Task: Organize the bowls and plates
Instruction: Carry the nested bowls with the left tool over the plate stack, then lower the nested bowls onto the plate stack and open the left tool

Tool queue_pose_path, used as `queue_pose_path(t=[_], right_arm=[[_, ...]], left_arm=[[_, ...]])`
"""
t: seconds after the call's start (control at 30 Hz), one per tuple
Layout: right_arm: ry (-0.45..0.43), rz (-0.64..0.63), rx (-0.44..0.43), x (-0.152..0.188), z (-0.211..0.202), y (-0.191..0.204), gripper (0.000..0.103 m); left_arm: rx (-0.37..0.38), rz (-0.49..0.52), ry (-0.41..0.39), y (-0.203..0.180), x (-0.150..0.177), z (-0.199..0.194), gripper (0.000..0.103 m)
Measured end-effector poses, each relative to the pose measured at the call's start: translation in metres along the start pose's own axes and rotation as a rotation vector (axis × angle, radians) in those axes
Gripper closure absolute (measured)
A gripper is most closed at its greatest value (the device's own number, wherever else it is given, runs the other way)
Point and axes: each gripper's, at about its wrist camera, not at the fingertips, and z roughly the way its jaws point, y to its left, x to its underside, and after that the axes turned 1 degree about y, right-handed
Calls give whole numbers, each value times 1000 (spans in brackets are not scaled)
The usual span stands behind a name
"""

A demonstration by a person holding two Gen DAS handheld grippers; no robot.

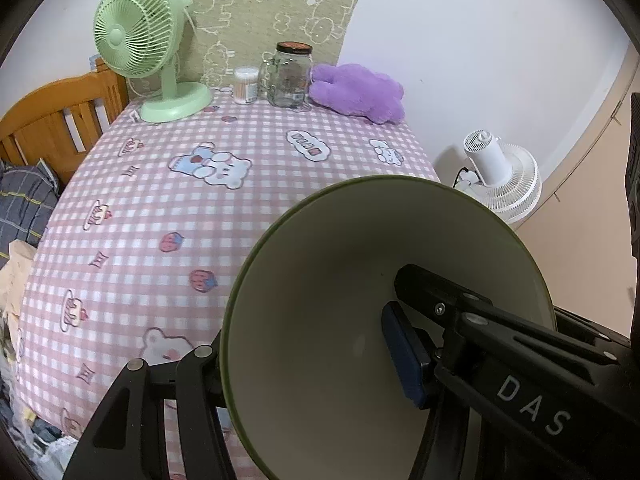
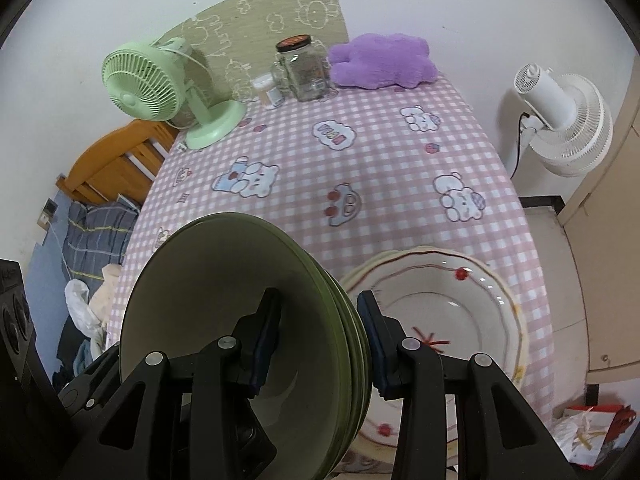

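Two claws each grip green bowls. Left claw (image 1: 308,364) pinches the wall of one green bowl (image 1: 320,300). Right claw (image 2: 320,344) clamps a stack of green bowls (image 2: 224,280); just right of it, white plates (image 2: 452,304) lie on the worktop (image 2: 360,168).

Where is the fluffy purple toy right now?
The fluffy purple toy lies at the far edge of the checkered table against the wall, just right of the glass jar; both wrist views show it.
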Motion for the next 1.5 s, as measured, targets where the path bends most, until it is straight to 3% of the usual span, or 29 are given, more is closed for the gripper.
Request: queue_pose_path(t=[0.47,0.87,1.3,1.5], right_arm=[[77,2,5,1,9,-67,60],[176,3,-13,5,38,-95,60],[173,4,-50,4,46,-103,59],[159,-14,-33,11,39,-105,57]], left_arm=[[-11,-38,76,-53,15,40,41],[-48,-77,155,-66,24,69,42],[-102,-37,125,-77,24,72,42],[-137,-41,129,-79,29,71,30]])
